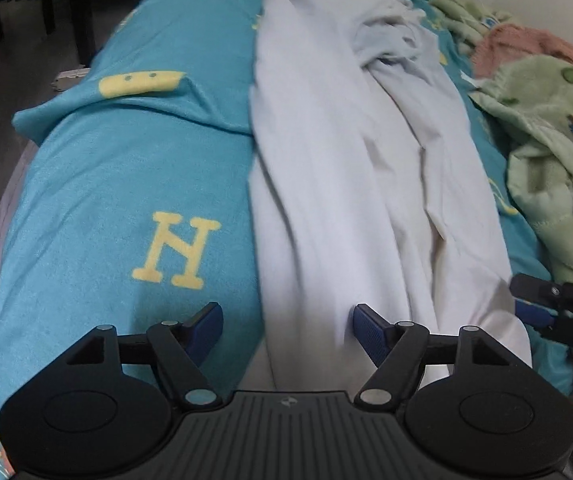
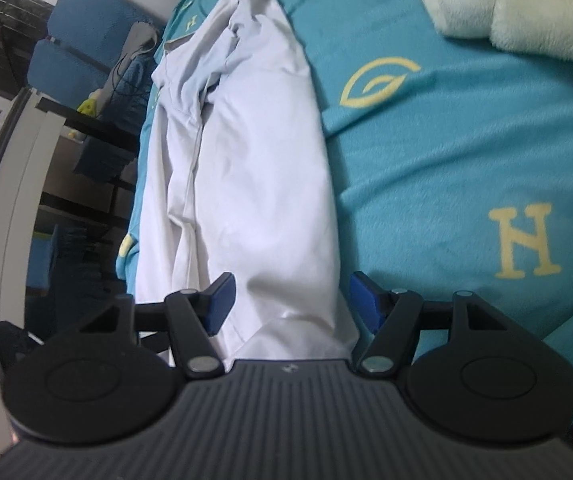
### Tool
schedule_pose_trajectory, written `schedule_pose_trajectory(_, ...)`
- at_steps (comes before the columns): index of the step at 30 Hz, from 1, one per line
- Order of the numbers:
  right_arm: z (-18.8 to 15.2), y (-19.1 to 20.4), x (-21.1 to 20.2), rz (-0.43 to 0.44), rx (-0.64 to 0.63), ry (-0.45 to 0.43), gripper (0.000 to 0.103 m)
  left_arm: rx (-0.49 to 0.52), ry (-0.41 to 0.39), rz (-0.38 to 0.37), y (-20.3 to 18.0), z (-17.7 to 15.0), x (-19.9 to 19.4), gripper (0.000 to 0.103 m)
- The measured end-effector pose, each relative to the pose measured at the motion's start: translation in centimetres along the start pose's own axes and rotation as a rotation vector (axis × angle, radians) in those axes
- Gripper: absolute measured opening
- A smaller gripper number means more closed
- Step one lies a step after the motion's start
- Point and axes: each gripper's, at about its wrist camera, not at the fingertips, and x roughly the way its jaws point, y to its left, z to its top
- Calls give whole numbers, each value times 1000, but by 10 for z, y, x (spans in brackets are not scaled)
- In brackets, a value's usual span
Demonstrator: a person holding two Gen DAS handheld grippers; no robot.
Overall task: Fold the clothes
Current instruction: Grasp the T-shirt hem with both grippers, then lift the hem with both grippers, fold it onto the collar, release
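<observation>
1. The left gripper (image 1: 288, 330) is seen with its blue-padded fingers (image 1: 206, 326) spread wide and empty, set over the near end of the white garment (image 1: 346, 184); one pad is over the bedspread (image 1: 126, 168), the other over the cloth.
2. The right gripper (image 2: 290, 304) is likewise held open, nothing clamped, with the garment's near edge lying between its fingers (image 2: 218, 304).
3. The garment is laid lengthwise down the bed as a long narrow strip, apparently already doubled along its length, with a bunched, greyer end at the far side.
4. The step in hand is judged to be the pickup of the near end for a fold toward the far end. It would be done best with both near corners pinched through all layers, lifted together and carried level, so that the strip is kept square and no layer is dragged.
5. The cloth is thin, smooth and limp, with soft creases; slipping layers are the likely fault.
6. The bedspread is a napped teal fabric printed with yellow letters and emblems.
7. A fleecy green blanket (image 1: 546, 120) and a pink knit (image 1: 526, 44) are heaped beside the garment, apart from it.
</observation>
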Motion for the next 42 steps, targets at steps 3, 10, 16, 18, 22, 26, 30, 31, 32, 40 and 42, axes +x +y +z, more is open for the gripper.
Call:
schedule_pose_trajectory(3, -5, 3, 4, 4, -13, 48, 63, 37, 73, -42, -9, -9, 3, 73)
schedule_pose_trajectory(10, -28, 22, 10, -57, -119, 166, 61, 119, 179, -45, -26, -24, 2, 70)
schedule_pose_trajectory(16, -53, 51, 19, -153, -310, 266, 42, 158, 251, -57, -32, -36, -7, 44)
schedule_pose_trajectory(18, -59, 60, 20, -214, -374, 262, 26, 173, 252, -43, -34, -38, -11, 32)
schedule_pose_trajectory(22, -64, 71, 5, -230, -419, 229, 12, 168, 200, -27, -31, -41, -31, 11)
schedule_pose_trajectory(26, -54, 71, -31, -170, -369, 135, 11, 108, 107, -84, -20, -33, -69, 9)
schedule_pose_trajectory(30, -38, 83, -73, -98, -331, 27, 10, 54, -12, -145, -19, -28, -120, 8)
schedule_pose_trajectory(31, -35, 87, -84, -83, -329, 1, 10, 41, -43, -158, -21, -27, -132, 8)
schedule_pose_trajectory(32, -34, 91, -95, -69, -332, -24, 10, 32, -69, -164, -24, -27, -142, 8)
schedule_pose_trajectory(40, -77, 101, -155, -28, -400, -110, 10, 42, -177, -202, -42, -65, -210, 8)
schedule_pose_trajectory(42, -92, 100, -168, -20, -419, -123, 10, 51, -178, -214, -44, -88, -221, 8)
